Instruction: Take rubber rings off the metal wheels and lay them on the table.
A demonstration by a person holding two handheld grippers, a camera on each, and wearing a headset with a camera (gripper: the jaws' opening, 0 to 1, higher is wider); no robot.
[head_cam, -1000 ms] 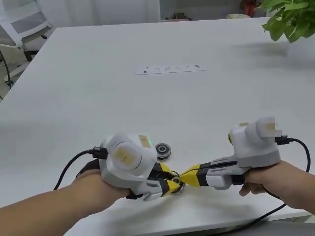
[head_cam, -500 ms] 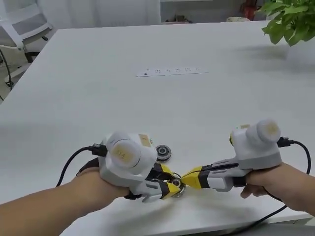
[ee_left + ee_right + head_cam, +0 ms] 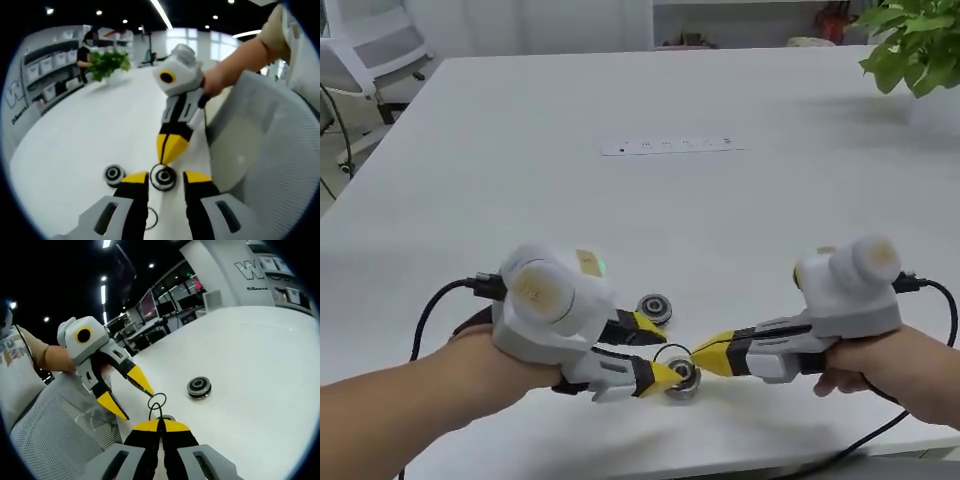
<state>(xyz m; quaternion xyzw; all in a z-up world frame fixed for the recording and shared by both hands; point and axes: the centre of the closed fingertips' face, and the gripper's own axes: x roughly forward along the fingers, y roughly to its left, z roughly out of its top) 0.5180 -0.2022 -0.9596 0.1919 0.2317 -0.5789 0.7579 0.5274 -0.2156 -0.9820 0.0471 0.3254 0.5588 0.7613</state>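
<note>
Right gripper point(image 3: 160, 429) is pinched tight on a thin rubber ring point(image 3: 157, 402) looping just ahead of its tips. Just beyond lies the first wheel point(image 3: 163, 178), straddled by the left gripper point(image 3: 139, 405), jaws wide. Farther off, the second wheel point(image 3: 199, 386) looks untouched. As far as I can judge, one ring is coming off, none is laid down.

I read big "WO" on back wall point(image 3: 255, 270), cut off, line beneath too blurred, large "W" on shelf wall point(image 3: 12, 97)
</note>
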